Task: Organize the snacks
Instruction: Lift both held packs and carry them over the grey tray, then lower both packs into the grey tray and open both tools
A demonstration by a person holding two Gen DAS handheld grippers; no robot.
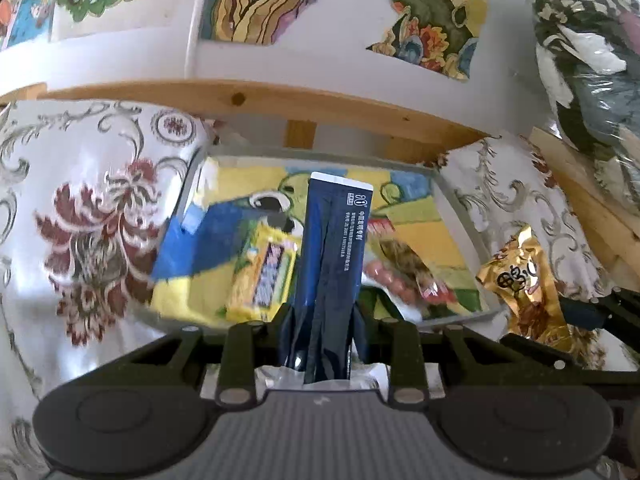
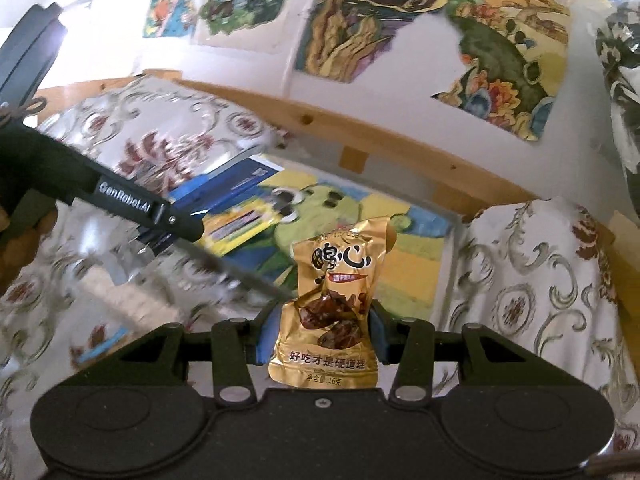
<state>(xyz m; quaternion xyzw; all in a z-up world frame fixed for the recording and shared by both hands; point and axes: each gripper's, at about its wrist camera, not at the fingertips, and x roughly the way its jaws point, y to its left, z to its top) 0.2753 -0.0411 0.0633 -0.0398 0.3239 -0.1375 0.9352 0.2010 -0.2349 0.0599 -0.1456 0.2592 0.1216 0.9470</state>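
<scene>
My left gripper [image 1: 325, 320] is shut on a tall dark blue packet [image 1: 334, 260], which stands upright between its fingers. My right gripper [image 2: 322, 332] is shut on a gold snack pouch [image 2: 334, 300] with brown pieces printed on it. Both hang above a tray [image 1: 464, 220] with a colourful cartoon lining. In the tray lie a yellow snack pack [image 1: 262, 276] and a reddish sausage pack [image 1: 400, 276]. The gold pouch [image 1: 524, 280] shows at the right of the left wrist view. The left gripper's arm [image 2: 132, 204] and blue packet [image 2: 236, 184] cross the right wrist view.
A floral cloth [image 1: 92, 216] covers the surface around the tray. A wooden rail [image 1: 280, 100] runs behind it below a white wall with colourful pictures [image 2: 380, 12]. A bagged bundle of dark checked fabric [image 1: 592, 60] sits at the far right.
</scene>
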